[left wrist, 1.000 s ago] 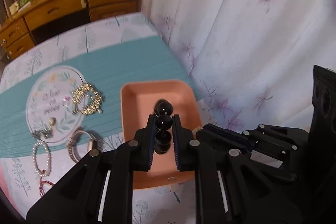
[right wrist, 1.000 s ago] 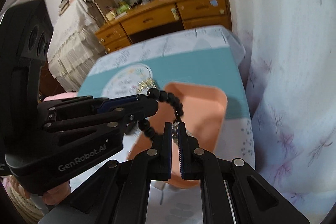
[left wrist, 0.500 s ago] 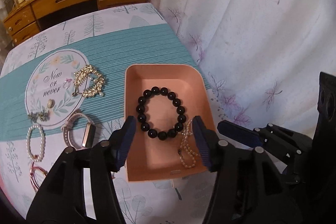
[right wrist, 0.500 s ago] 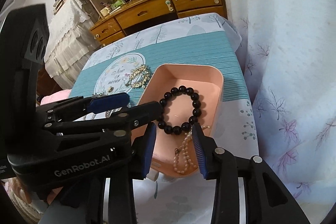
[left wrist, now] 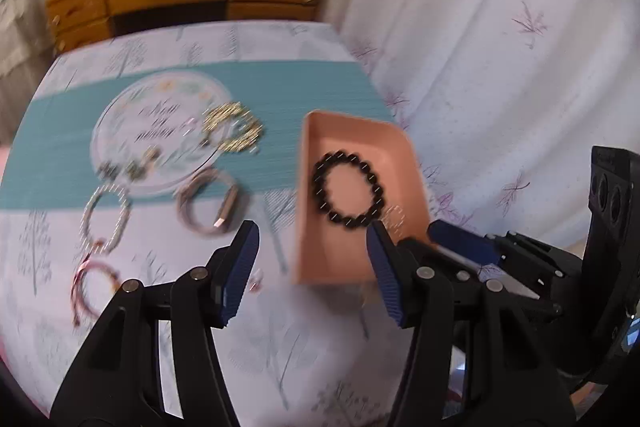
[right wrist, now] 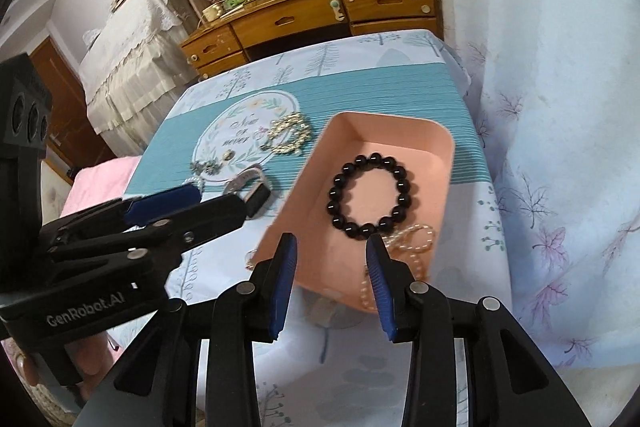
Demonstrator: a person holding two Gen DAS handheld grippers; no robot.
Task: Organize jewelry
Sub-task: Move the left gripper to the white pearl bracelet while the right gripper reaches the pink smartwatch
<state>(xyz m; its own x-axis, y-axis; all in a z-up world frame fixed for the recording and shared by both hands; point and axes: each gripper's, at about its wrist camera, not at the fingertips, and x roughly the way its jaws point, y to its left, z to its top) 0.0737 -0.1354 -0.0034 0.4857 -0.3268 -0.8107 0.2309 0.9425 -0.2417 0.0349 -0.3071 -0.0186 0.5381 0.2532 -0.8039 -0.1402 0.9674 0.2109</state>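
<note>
A black bead bracelet (right wrist: 356,229) lies flat in the pink tray (right wrist: 400,121), free of both grippers, with a pearl strand (right wrist: 416,239) beside it. My right gripper (right wrist: 331,247) hovers open over the tray's near end with nothing between its pads. In the left wrist view, my left gripper (left wrist: 311,239) is open and empty above the tablecloth, at the near left edge of the pink tray (left wrist: 352,131). The black bead bracelet (left wrist: 348,223) shows just beyond its right finger. This view is blurred.
Loose on the cloth left of the tray lie a gold chain bracelet (left wrist: 244,143), a silver band bracelet (left wrist: 226,211), a pearl bracelet (left wrist: 120,193), a red bracelet (left wrist: 80,287) and small earrings (left wrist: 120,169). A wooden dresser (right wrist: 320,15) stands behind the table and a curtain (right wrist: 560,107) hangs along its right side.
Both grippers opened and let go of the black bead bracelet, which now lies in the tray. The left gripper has since swung left, towards the jewelry on the cloth.
</note>
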